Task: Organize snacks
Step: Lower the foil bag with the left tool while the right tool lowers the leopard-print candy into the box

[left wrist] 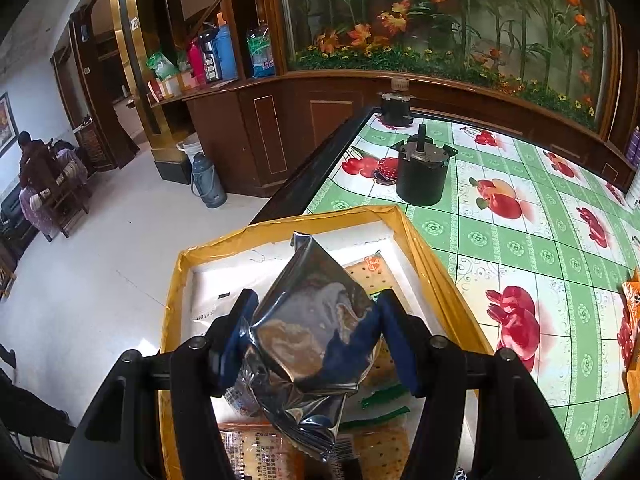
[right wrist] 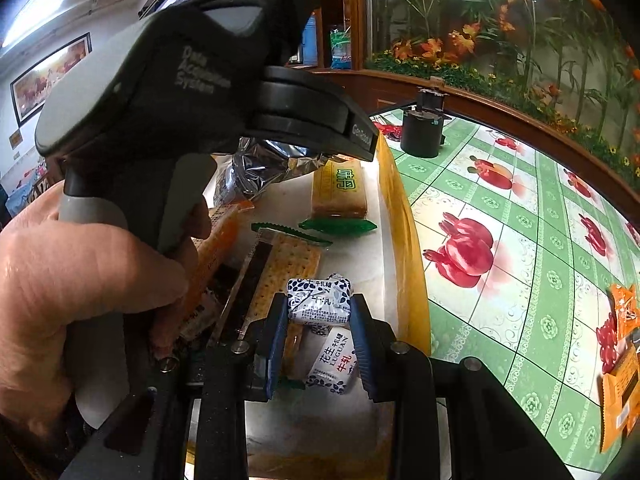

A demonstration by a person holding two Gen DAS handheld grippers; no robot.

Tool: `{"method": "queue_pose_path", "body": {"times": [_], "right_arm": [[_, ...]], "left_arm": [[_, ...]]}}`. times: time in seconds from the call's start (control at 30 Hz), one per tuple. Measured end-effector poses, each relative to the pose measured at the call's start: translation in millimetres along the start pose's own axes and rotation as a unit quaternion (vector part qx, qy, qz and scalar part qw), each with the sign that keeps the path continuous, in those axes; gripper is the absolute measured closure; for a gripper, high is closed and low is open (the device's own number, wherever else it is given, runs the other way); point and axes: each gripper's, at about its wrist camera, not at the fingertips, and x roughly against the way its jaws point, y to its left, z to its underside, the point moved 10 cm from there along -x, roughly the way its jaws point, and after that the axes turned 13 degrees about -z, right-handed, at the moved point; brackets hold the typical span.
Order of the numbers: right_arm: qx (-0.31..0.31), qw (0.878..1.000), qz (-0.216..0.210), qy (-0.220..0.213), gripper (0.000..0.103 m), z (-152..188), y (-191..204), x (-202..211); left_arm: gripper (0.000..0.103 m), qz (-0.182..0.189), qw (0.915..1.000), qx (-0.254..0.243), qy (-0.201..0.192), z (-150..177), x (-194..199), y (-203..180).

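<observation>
Crinkled silver foil packet pinched by left gripper, glossy candy block in right gripper

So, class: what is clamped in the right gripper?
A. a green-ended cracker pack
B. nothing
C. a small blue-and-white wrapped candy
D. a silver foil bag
C: in the right wrist view the right gripper has its blue pads pressed on both sides of the candy, above the box; the foil bag sits in the left gripper.

Orange snack packets cut by right edge; silver pouch hides cracker packs beneath.
</observation>
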Motion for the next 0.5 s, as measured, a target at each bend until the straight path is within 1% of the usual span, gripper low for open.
{"method": "queue_pose_path", "body": {"times": [0.5], "right_arm": [[0.007, 1.0, 0.004, 0.001, 0.069, -0.2, 0.4, -0.3]], "left_arm": [[0.042, -0.004, 1.0, -0.001, -0.001, 1.2, 0.1, 0.7]]}}
